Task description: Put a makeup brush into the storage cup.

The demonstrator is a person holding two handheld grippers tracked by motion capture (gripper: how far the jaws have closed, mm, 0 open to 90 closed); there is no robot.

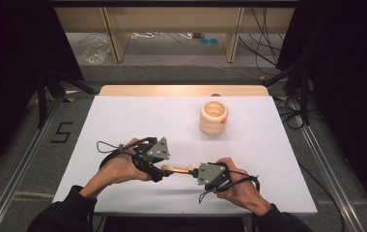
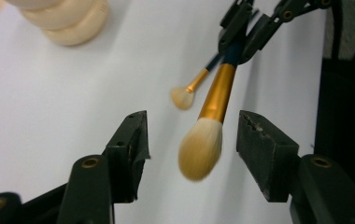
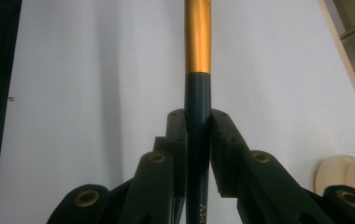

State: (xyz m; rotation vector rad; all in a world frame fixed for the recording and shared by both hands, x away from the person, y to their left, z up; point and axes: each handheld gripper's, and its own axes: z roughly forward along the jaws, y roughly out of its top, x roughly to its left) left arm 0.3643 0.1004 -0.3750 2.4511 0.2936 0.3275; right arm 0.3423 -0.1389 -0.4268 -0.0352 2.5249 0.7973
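A makeup brush [image 1: 177, 169] with a dark teal handle, gold ferrule [image 3: 198, 37] and pale bristle head [image 2: 201, 149] is held level above the white table [image 1: 123, 121]. My right gripper [image 3: 198, 116] is shut on its handle; the same gripper [image 2: 243, 32] appears far off in the left gripper view. My left gripper [image 2: 192, 123] is open, and the bristle head hangs between its jaws without touching them. In the high view the left gripper [image 1: 158, 170] and right gripper [image 1: 197, 172] face each other near the table's front. A smaller brush [image 2: 189, 88] sits beyond; whether it is held I cannot tell.
A ringed wooden cup [image 1: 214, 117] stands upright at the back right of the table; it also shows as the cup [image 2: 59, 18] and the cup [image 3: 348, 172]. Metal rails and cables [image 1: 292, 116] flank the table. A wooden shelf frame [image 1: 172, 29] stands behind it.
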